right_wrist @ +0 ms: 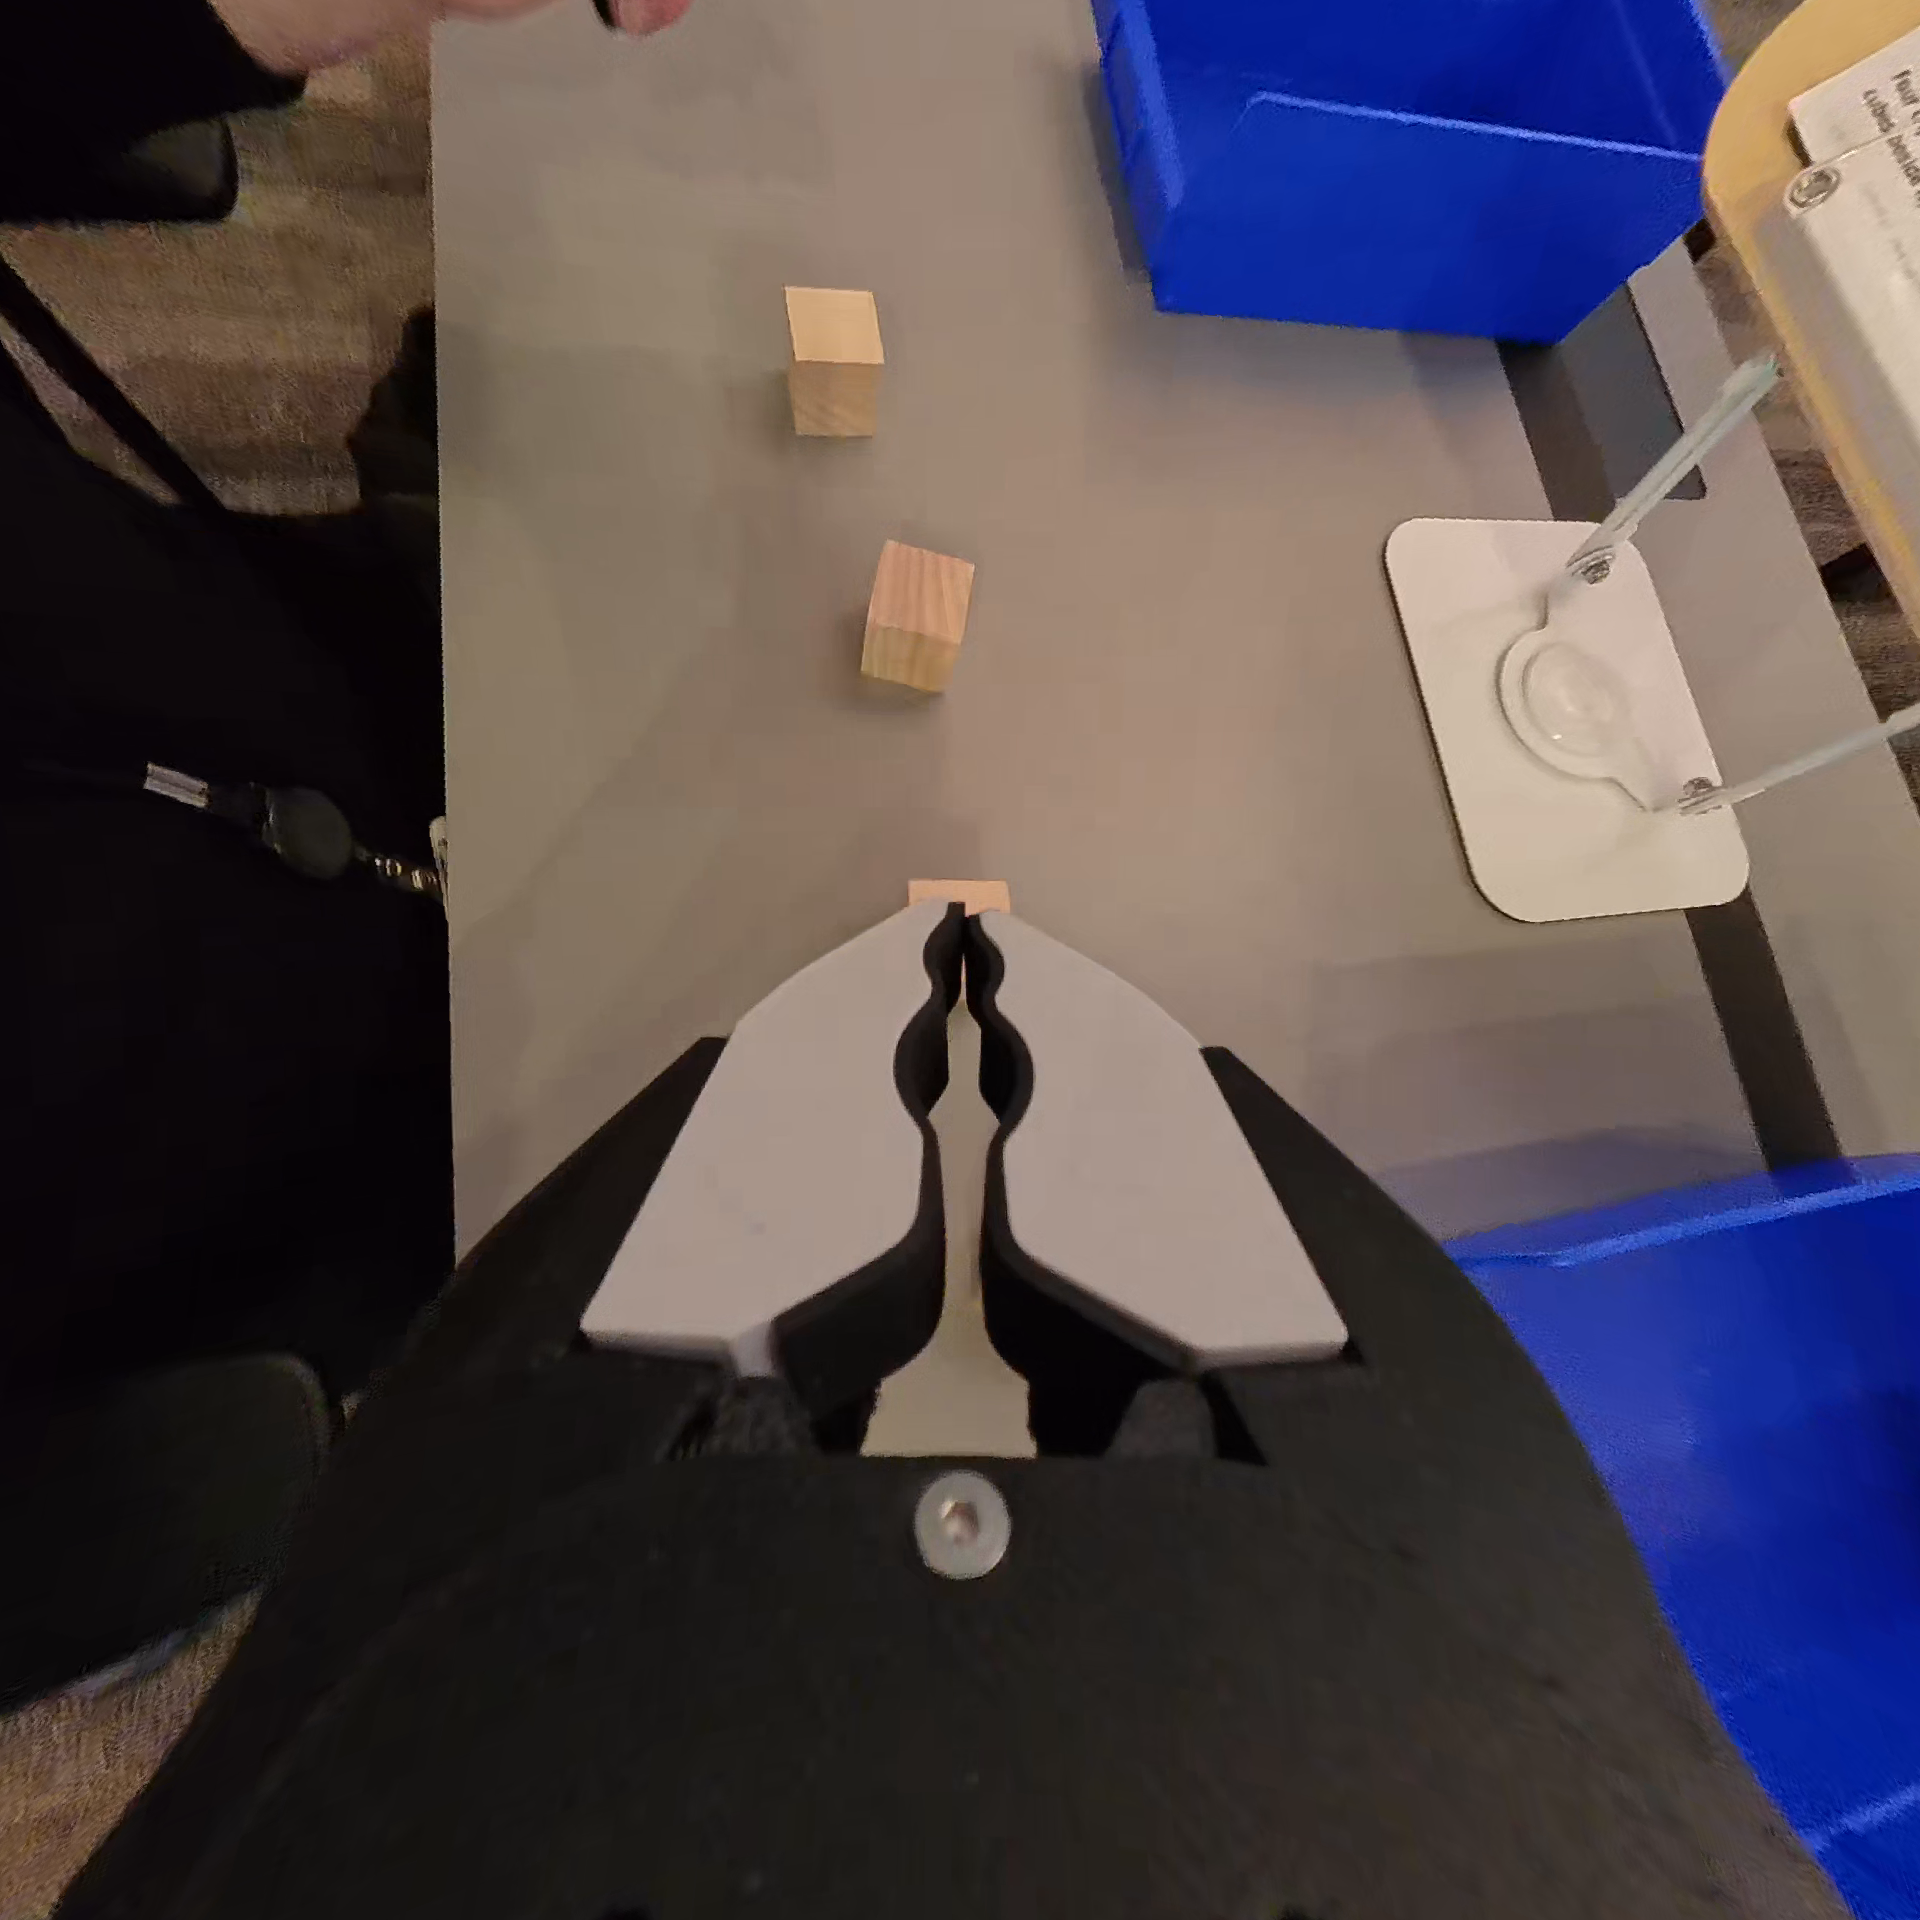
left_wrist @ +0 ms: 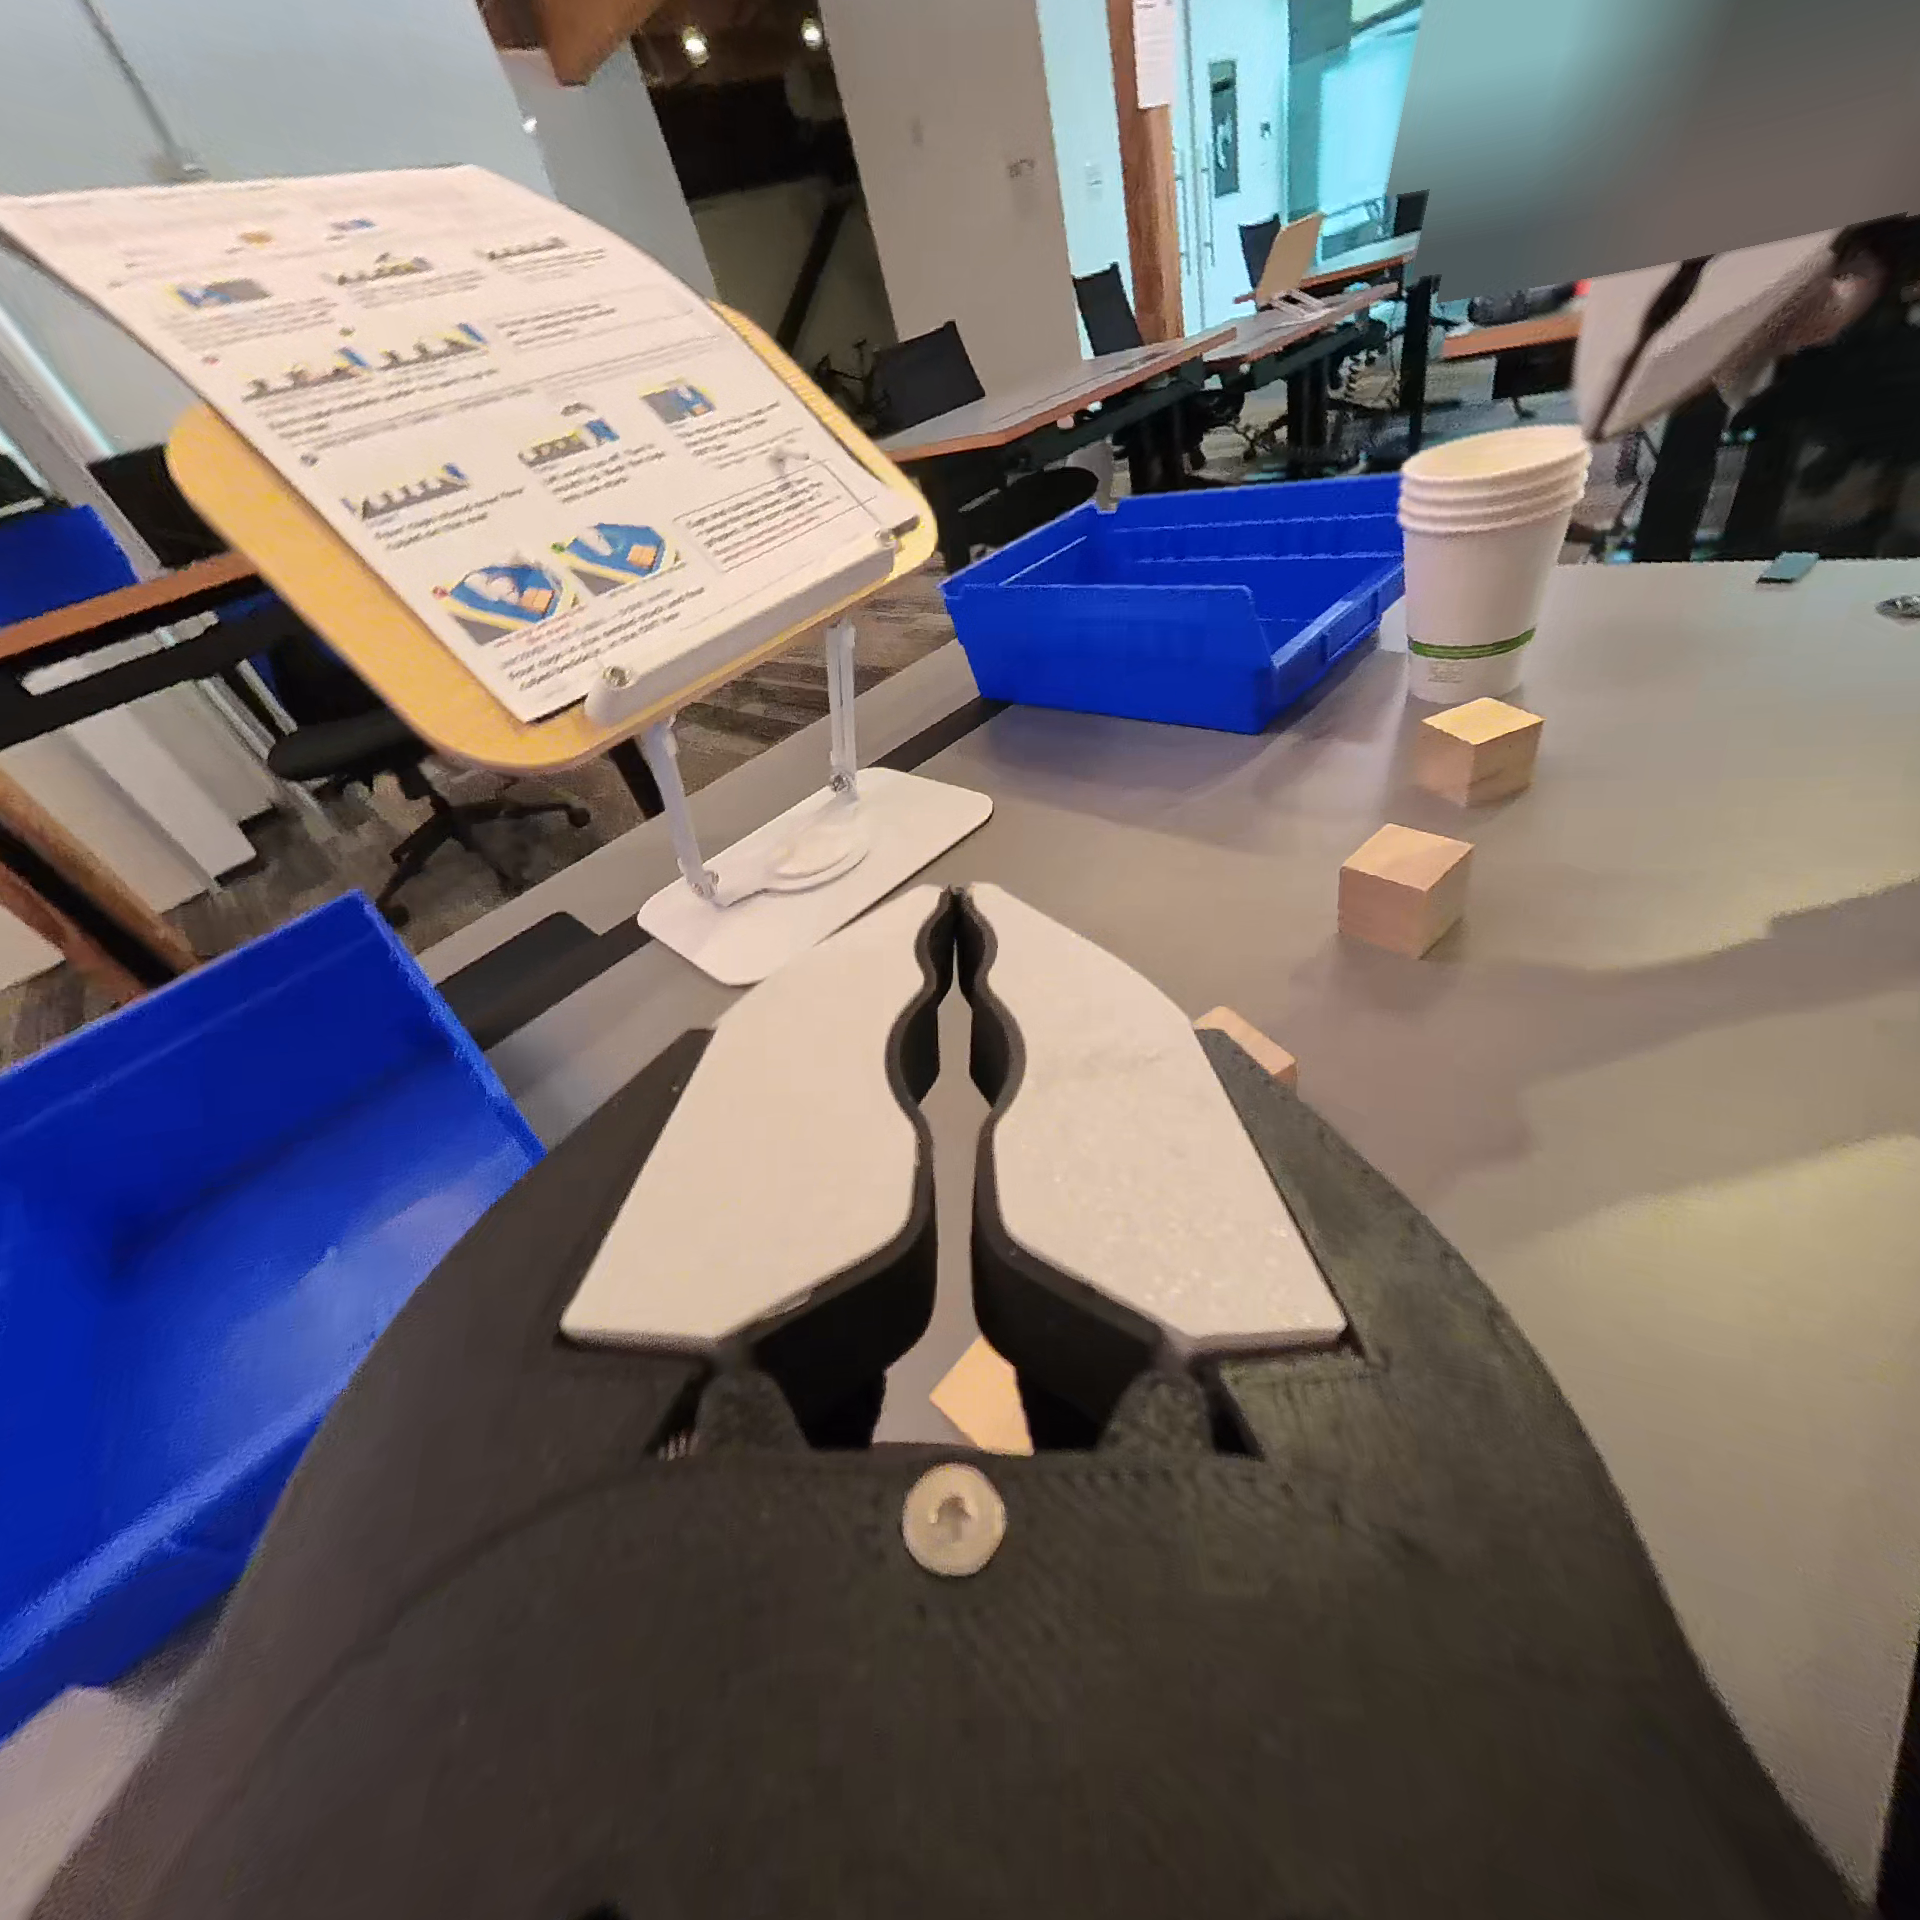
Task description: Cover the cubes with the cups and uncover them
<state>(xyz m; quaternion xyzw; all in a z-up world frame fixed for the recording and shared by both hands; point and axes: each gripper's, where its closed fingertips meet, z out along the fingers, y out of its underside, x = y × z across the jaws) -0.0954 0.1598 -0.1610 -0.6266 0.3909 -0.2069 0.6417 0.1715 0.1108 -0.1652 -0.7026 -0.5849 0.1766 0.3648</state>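
Grey table (right_wrist: 1143, 727) in an office holds wooden cubes (right_wrist: 918, 615) and stacked cups (left_wrist: 1481, 561); both claws closed, empty.

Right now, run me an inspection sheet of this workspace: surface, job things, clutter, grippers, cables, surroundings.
Surface: grey table, bare around the cubes.
Job's things: cup stack upright at the far end; cubes uncovered in a row, none under a cup.
Clutter: stand holding an instruction sheet; two blue bins, nothing seen inside.
Grippers: left gripper shut, empty; right gripper shut, empty, above a cube.
Cables: nothing seen.
Surroundings: office desks and chairs behind; a person's dark clothing beside the table.
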